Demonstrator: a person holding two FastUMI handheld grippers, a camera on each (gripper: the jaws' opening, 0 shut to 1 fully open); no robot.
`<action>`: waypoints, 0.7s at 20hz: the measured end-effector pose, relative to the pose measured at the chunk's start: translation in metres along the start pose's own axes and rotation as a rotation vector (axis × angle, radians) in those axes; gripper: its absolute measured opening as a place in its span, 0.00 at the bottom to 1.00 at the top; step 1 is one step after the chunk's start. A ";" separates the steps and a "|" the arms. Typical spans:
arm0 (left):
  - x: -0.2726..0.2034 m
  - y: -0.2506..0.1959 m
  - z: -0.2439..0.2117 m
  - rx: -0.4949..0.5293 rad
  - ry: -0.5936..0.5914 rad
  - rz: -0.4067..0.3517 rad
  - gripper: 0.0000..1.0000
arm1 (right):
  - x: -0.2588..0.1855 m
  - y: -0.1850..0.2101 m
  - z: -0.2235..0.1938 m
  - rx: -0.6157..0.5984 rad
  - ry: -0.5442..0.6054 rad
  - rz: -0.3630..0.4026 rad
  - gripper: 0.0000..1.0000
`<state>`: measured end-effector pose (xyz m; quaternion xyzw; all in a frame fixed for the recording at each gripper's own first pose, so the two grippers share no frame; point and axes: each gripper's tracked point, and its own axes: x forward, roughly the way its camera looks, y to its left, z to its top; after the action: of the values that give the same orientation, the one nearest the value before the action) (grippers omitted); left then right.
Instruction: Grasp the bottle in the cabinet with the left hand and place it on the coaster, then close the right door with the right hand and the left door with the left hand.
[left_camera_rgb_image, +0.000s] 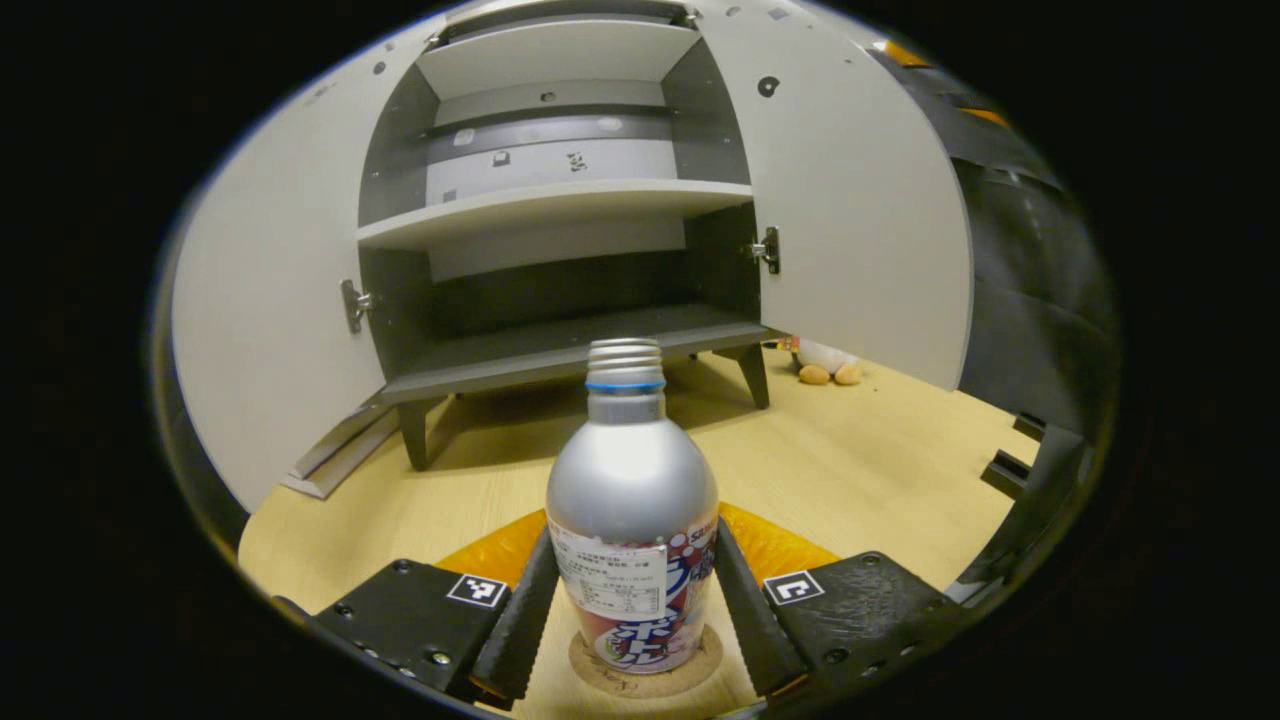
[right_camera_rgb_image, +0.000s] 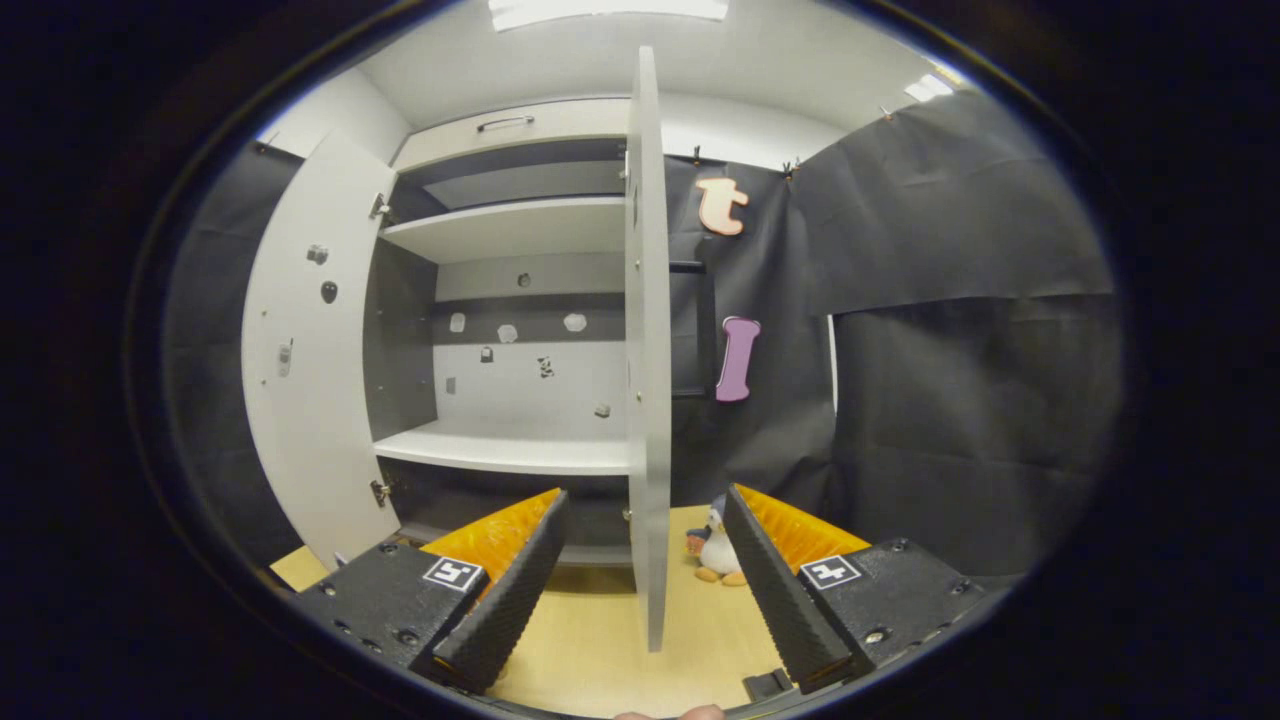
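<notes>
Standing upright on the coaster (left_camera_rgb_image: 645, 675), the bottle (left_camera_rgb_image: 632, 520) sits between the left gripper (left_camera_rgb_image: 634, 625) whose fingers flank it, contact unclear; a careless retreat could topple it, while the right gripper (right_camera_rgb_image: 645, 590) gapes empty astride the right door (right_camera_rgb_image: 648, 350) edge.

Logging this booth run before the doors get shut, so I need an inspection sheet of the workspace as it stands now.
Surface: light wooden floor, bare around the cabinet.
Job's things: bottle upright on the coaster; cabinet shelves bare; left door and right door both open.
Clutter: stuffed toy on the floor beside the cabinet.
Grippers: left gripper fingers flank the bottle, contact unclear; right gripper open, straddling the right door's edge.
Cables: nothing seen.
Surroundings: black cloth wall.
</notes>
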<state>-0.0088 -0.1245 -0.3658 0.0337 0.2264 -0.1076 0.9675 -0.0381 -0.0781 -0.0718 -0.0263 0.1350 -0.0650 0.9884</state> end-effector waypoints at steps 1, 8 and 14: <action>-0.001 0.001 -0.004 0.013 0.024 -0.001 0.75 | 0.001 -0.002 -0.003 0.003 0.005 -0.001 1.00; -0.018 0.011 -0.042 0.013 0.147 0.013 0.83 | 0.006 -0.016 -0.001 0.020 -0.013 -0.022 1.00; -0.028 0.017 -0.038 0.035 0.170 0.020 0.94 | 0.015 -0.032 0.002 0.031 -0.024 -0.032 1.00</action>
<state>-0.0456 -0.0987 -0.3868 0.0620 0.3056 -0.0985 0.9450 -0.0265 -0.1117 -0.0716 -0.0139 0.1216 -0.0826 0.9890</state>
